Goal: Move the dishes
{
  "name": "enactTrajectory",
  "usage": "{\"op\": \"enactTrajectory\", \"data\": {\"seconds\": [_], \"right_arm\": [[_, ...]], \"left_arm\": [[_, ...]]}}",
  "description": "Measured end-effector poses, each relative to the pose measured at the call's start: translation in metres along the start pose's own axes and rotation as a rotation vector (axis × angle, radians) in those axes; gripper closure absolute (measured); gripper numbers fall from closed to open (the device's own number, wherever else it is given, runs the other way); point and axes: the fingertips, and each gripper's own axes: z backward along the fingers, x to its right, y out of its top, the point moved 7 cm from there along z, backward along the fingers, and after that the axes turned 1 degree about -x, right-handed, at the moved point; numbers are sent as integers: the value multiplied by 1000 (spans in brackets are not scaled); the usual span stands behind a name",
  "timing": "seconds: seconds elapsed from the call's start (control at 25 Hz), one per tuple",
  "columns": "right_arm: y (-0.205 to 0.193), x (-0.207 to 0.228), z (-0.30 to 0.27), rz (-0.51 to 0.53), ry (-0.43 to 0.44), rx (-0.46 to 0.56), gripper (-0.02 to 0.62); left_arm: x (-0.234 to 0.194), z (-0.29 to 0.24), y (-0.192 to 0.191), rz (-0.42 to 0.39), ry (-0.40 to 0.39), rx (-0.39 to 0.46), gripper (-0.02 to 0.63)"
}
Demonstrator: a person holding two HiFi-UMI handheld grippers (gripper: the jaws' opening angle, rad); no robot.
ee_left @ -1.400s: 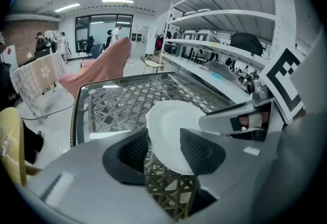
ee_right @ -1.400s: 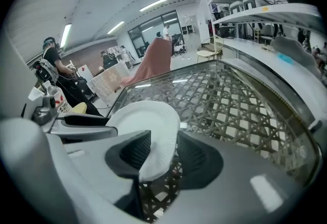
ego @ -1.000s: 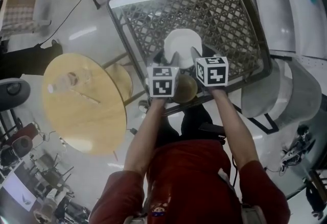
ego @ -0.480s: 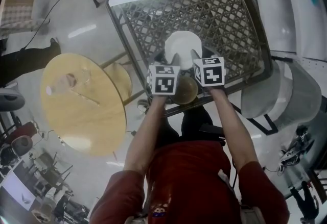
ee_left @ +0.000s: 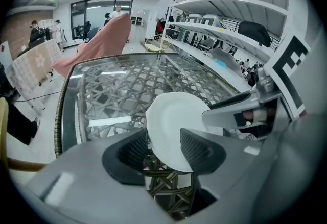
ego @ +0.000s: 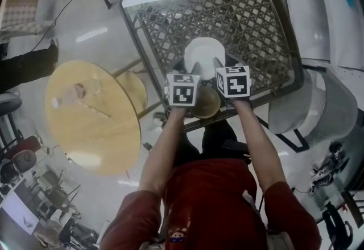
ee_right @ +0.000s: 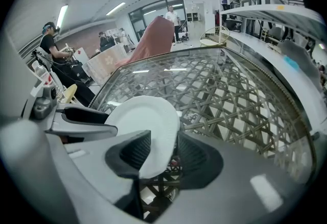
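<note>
Left gripper (ee_left: 163, 149) and right gripper (ee_right: 163, 152) are both clamped on the near rim of the plate (ego: 203, 51), over the glass table (ego: 250, 9). Risk: edge-only grips; uneven pull could twist the plate loose onto the glass.

**Red sleeves, grey grippers, marker cubes**

We are wearing a red top (ego: 216, 197) whose sleeves are stopping near the elbows. A small coloured print (ego: 176, 236) is showing on the chest, and dark trousers (ego: 211, 132) are showing beyond it. The grey moulded left gripper (ego: 195, 66) is carrying a white cube (ego: 182, 90) printed with black square markers. The matching right gripper (ego: 216, 63) is carrying a second white cube (ego: 234, 81) of the same kind. In the left gripper view and the right gripper view, the jaws are showing smooth grey shells, each lined with black ribbed pads (ee_left: 196, 149). A pale rectangular patch (ee_left: 59, 187) is showing on the left gripper's shell.
</note>
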Motion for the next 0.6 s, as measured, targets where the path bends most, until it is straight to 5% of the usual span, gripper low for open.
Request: {"op": "enactTrajectory", "data": {"seconds": [0.6], "right_arm": [[3, 2, 12, -23, -10, 29, 431]], "left_arm": [[2, 11, 3, 15, -8, 15, 388]]}}
